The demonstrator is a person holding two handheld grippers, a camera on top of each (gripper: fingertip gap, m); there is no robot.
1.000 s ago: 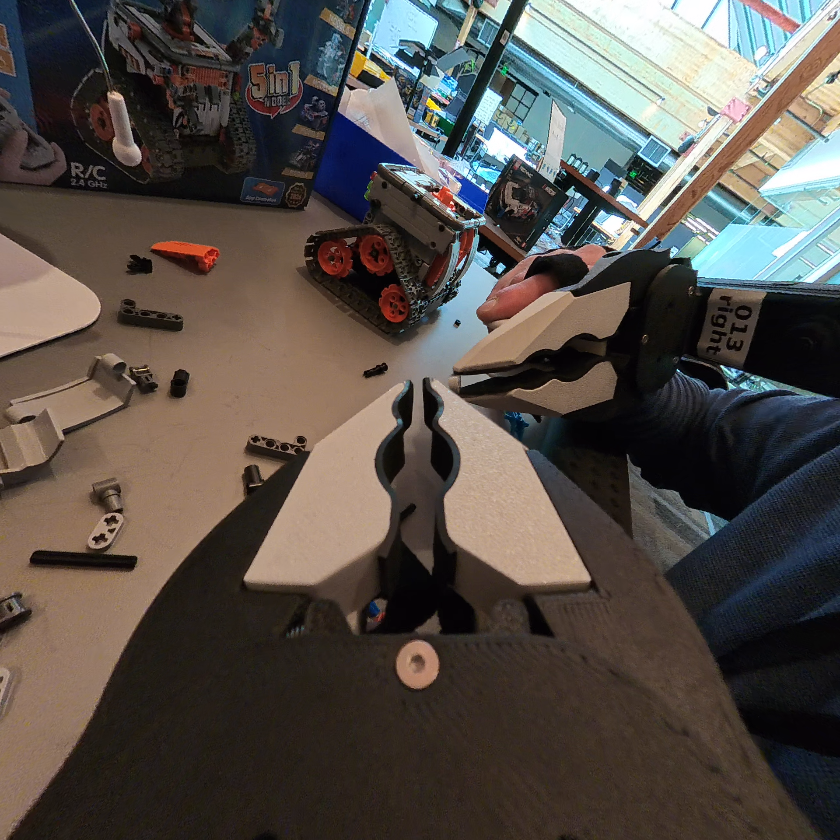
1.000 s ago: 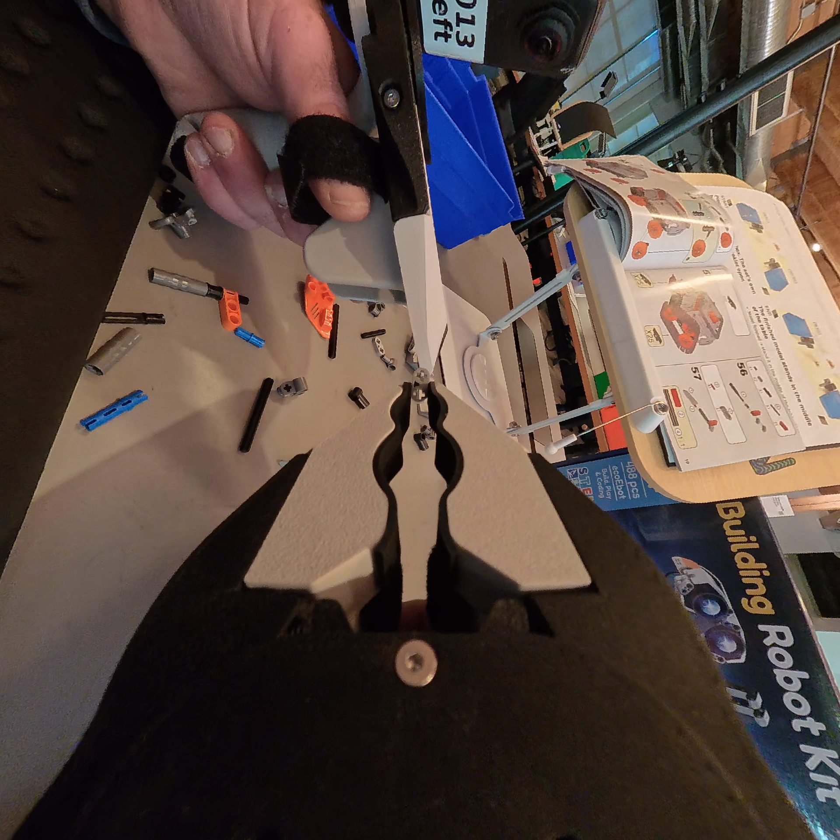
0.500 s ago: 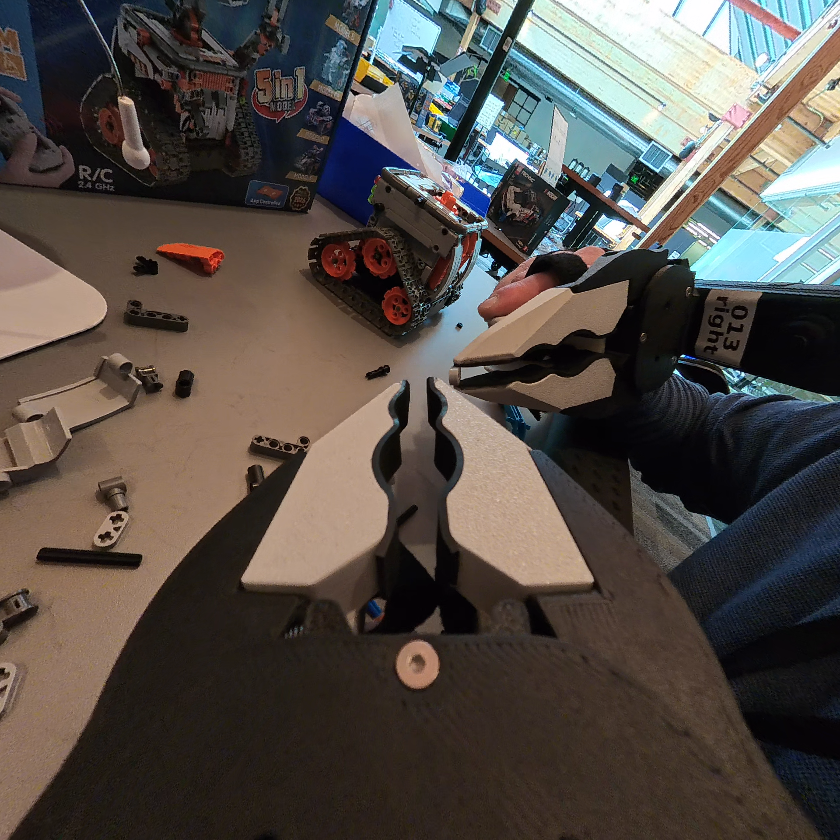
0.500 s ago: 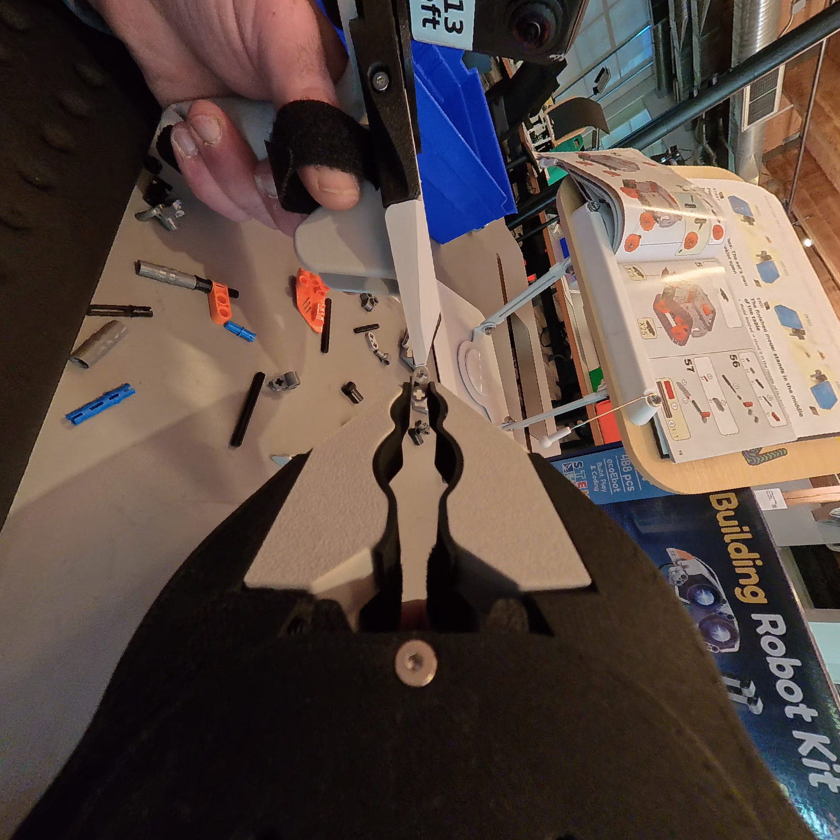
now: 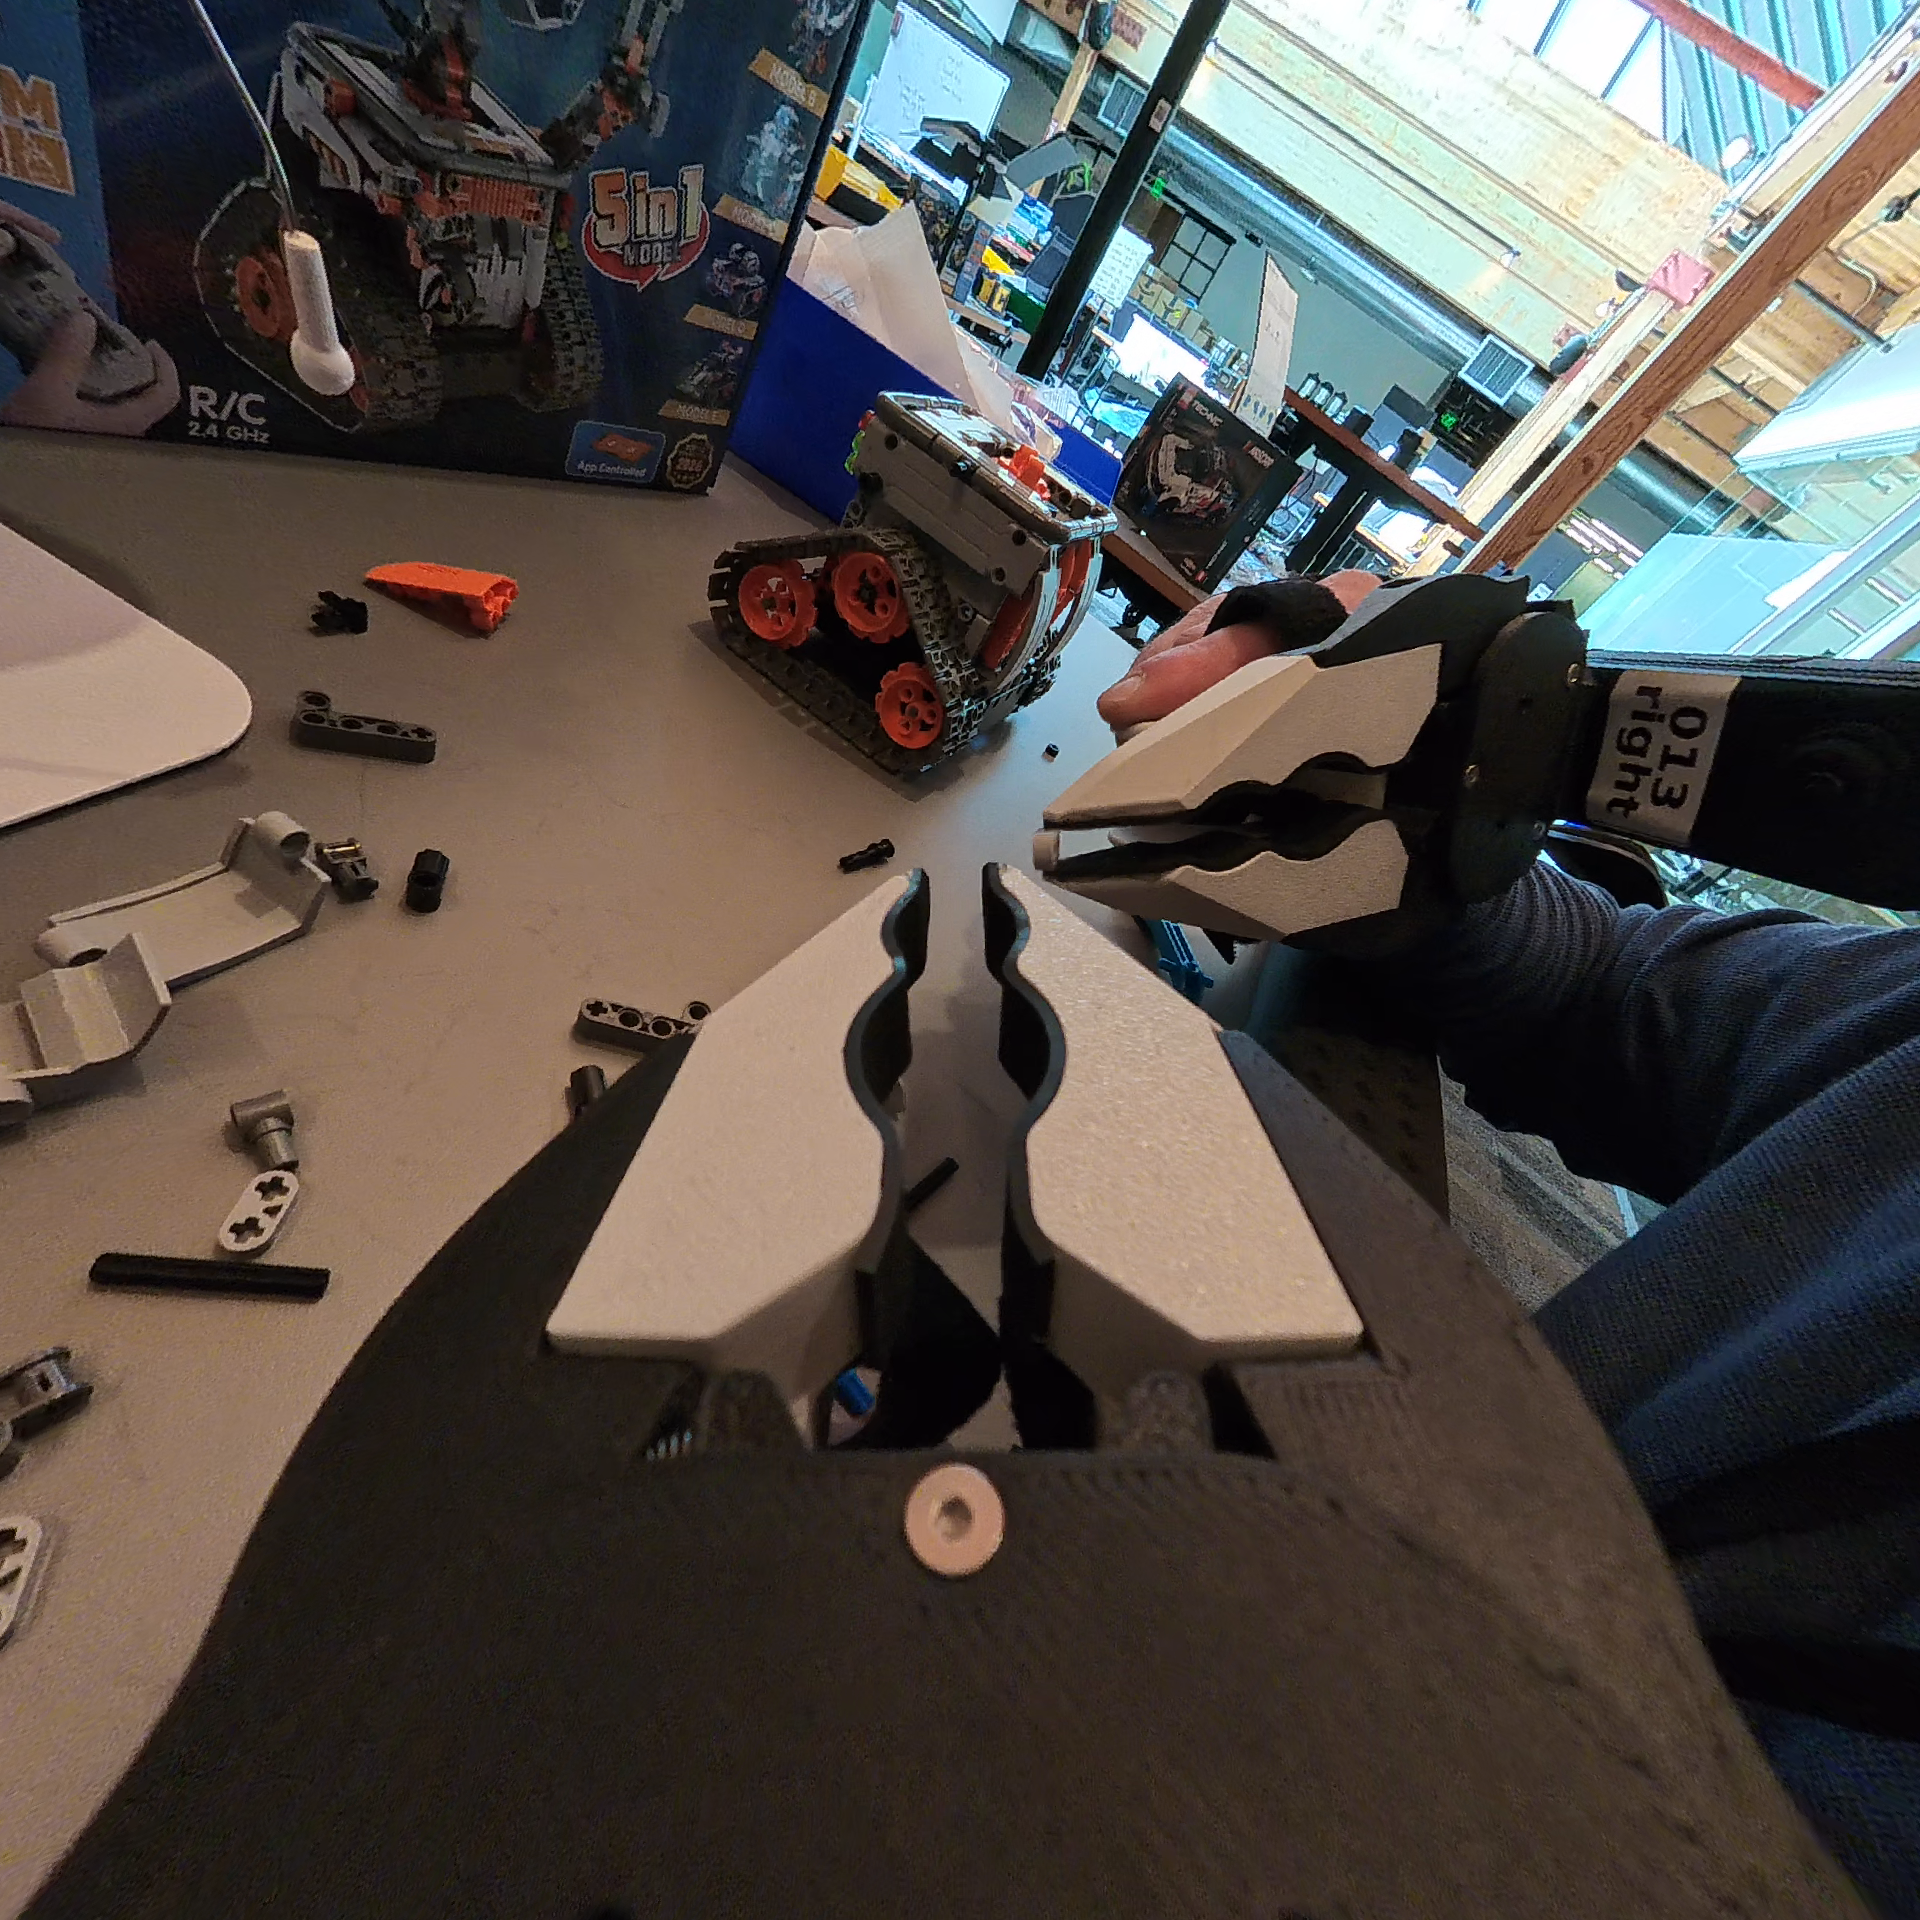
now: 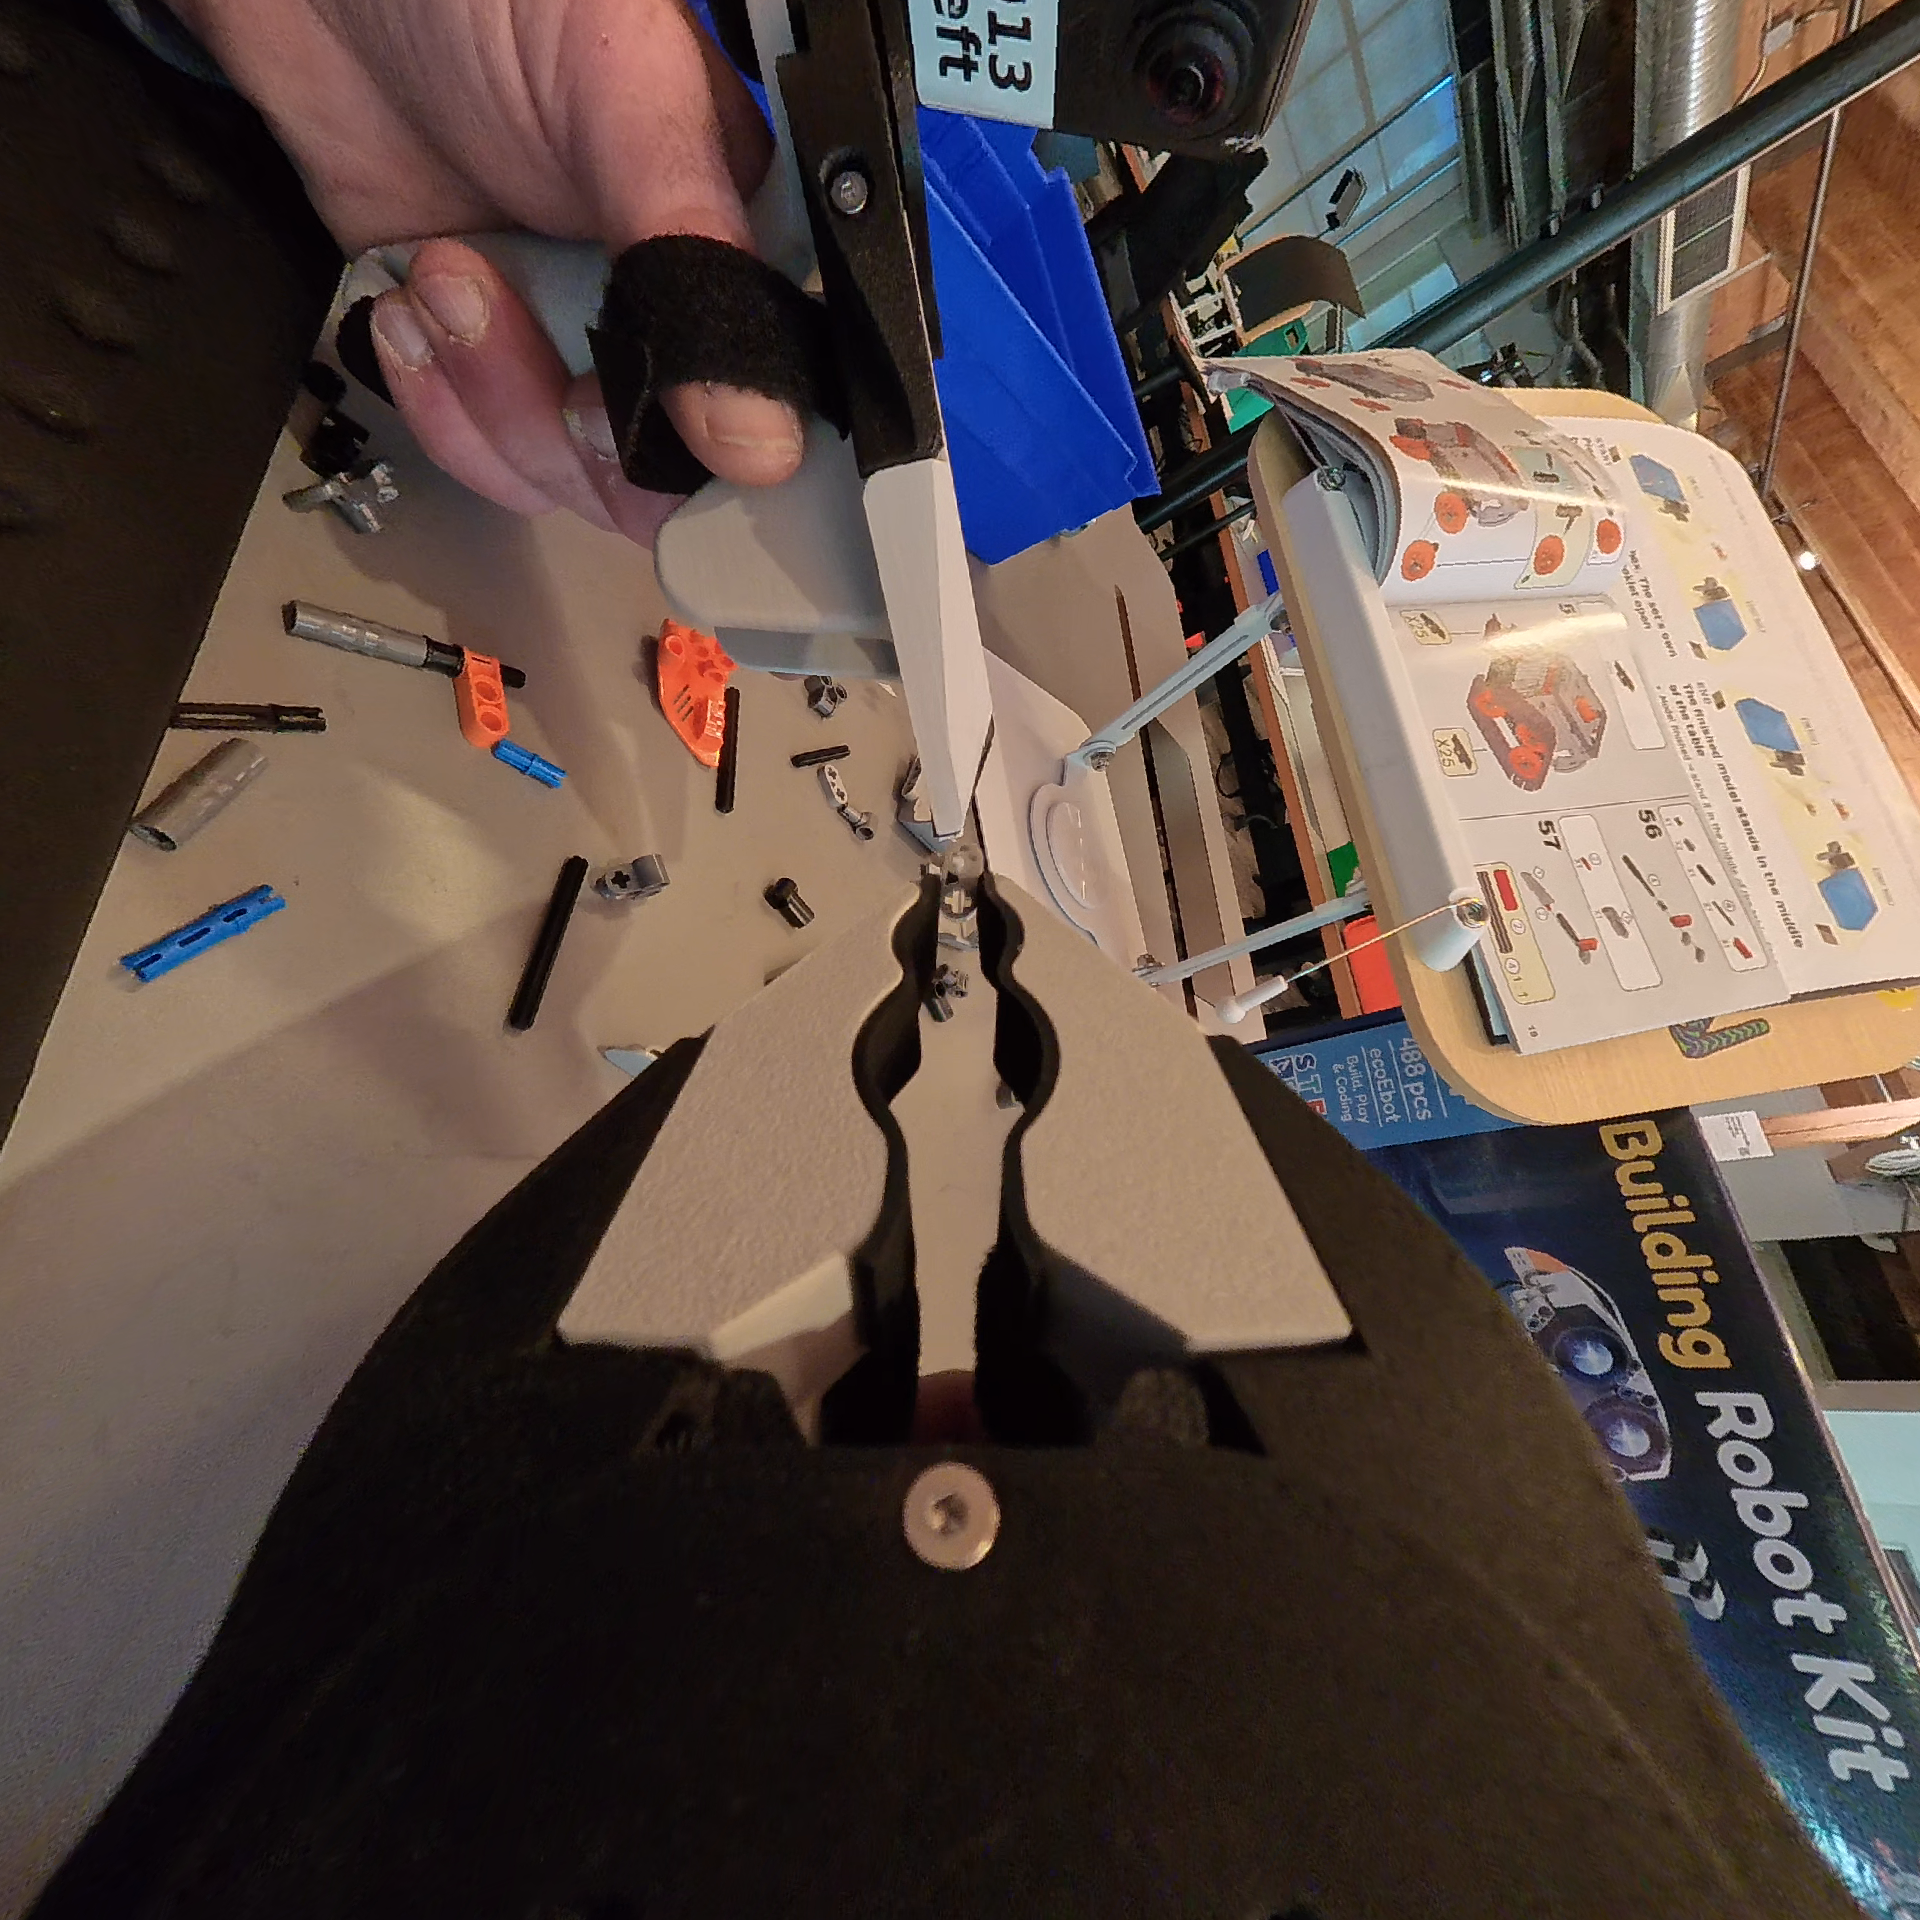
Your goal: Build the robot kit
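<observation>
R gripper (image 6: 956,909): fingers nearly closed, pinching a small grey part (image 6: 961,864) right at the tips. The part sticks out a bit past them. It is up in the air over the table (image 5: 582,665), not lying on it.

L gripper (image 5: 956,894): fingers have a thin gap and nothing shows in it; you can see table through it. From the R cam, the L tip comes in from above & sits right at the grey part. Touching or just next to it? Can't tell.

The two grippers meet tip to tip, about crossways to each other.

I think a bit this small is easy to drop, as it is held only at the very end. So: firm squeeze w/ the R, both hands steady, tips lined up, no jerks.

Near, on the table:
- a short black pin (image 5: 865,855), just past the L tips
- a black rod (image 6: 548,940) & a blue stick part (image 6: 203,930), apart from each other
- an orange piece (image 6: 691,691), a bit farther off

Farther: a toy w/ tracks & orange wheels (image 5: 904,634) stands on the table, well away from the grippers. Behind it is a big blue box (image 5: 416,208) w/ a robot pic. On the other side, an open booklet (image 6: 1558,675) rests on a wood stand.
</observation>
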